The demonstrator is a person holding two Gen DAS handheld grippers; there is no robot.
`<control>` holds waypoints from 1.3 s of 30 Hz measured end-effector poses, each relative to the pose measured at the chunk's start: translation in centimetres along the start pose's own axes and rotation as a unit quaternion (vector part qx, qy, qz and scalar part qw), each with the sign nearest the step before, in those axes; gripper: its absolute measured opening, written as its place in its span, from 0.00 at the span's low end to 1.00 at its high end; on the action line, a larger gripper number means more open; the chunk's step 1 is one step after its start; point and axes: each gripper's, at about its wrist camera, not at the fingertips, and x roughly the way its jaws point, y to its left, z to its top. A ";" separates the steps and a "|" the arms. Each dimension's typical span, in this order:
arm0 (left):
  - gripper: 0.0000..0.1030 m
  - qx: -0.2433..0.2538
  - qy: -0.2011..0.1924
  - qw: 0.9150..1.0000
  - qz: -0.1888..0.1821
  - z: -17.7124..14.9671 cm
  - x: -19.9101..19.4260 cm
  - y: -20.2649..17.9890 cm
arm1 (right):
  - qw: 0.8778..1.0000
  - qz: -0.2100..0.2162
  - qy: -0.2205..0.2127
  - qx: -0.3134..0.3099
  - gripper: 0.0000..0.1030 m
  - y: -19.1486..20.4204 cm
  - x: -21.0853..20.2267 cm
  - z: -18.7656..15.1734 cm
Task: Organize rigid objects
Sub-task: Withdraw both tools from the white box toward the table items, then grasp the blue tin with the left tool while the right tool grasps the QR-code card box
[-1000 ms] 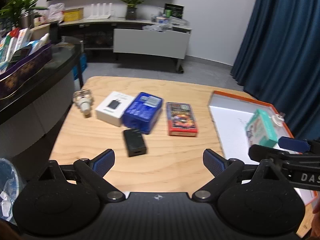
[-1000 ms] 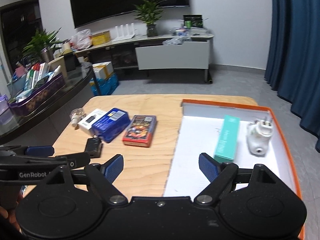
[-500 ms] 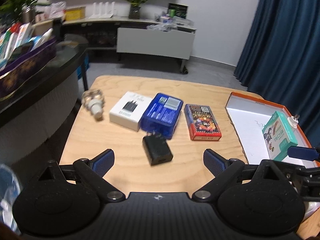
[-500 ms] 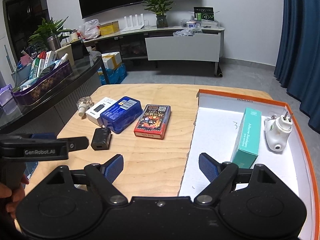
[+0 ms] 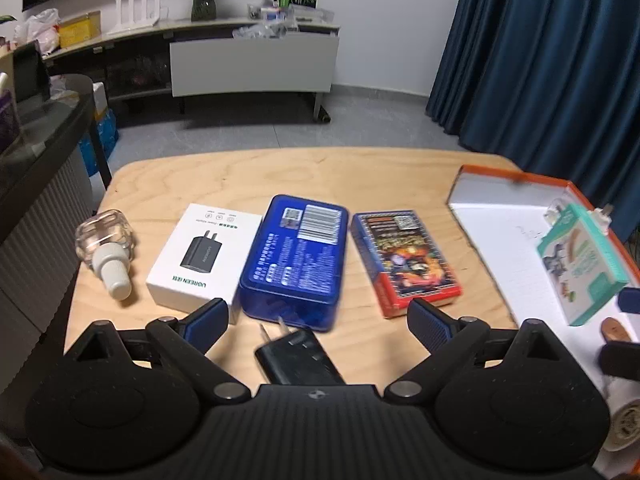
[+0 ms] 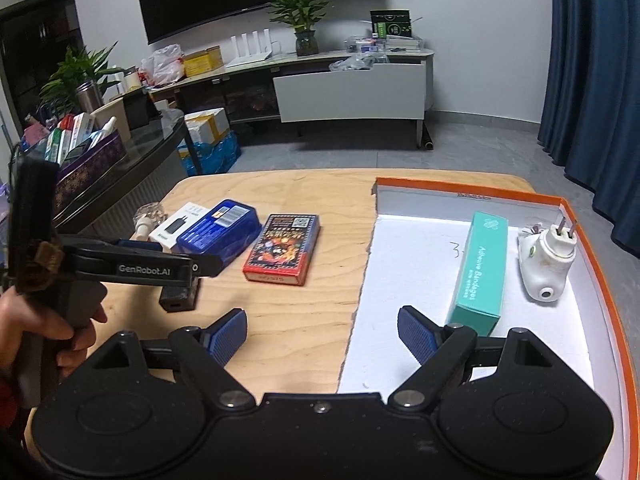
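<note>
The wooden bench (image 5: 280, 176) carries everything. Ahead and right of the right gripper (image 6: 322, 330), whose fingers are spread and empty, sits the orange-rimmed tray (image 6: 600, 248) holding a teal bandage box (image 6: 482, 268) and, just beside it, a white plug device (image 6: 546, 264). The left gripper (image 5: 318, 316) also has its fingers spread wide, gripping nothing — between them, low and close, lies the black charger (image 5: 298, 356), prongs pointing away. Just beyond those fingers run a blue case (image 5: 296, 256), with a white charger box (image 5: 204, 254) touching its left side and a red card box (image 5: 404, 258) to the right. Farthest left lies a small glass bottle (image 5: 106, 248) on its side.
</note>
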 end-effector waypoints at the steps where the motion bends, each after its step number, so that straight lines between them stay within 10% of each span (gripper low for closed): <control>1: 0.96 -0.001 0.005 1.000 -0.001 0.1 0.5 0.3 | 1.000 -0.002 0.000 0.002 0.94 -0.2 0.1 0.0; 13: 0.87 0.022 0.014 1.000 0.000 2.3 4.0 1.4 | 1.000 -0.010 0.005 0.022 0.94 -1.6 1.5 0.2; 18: 0.61 0.057 0.002 0.998 0.020 2.3 4.3 -0.4 | 1.000 -0.003 0.014 0.017 0.94 -0.9 2.8 0.7; 39: 0.61 -0.083 -0.083 0.991 0.058 0.4 -6.7 2.4 | 0.997 0.012 0.078 -0.002 0.93 4.8 16.1 5.8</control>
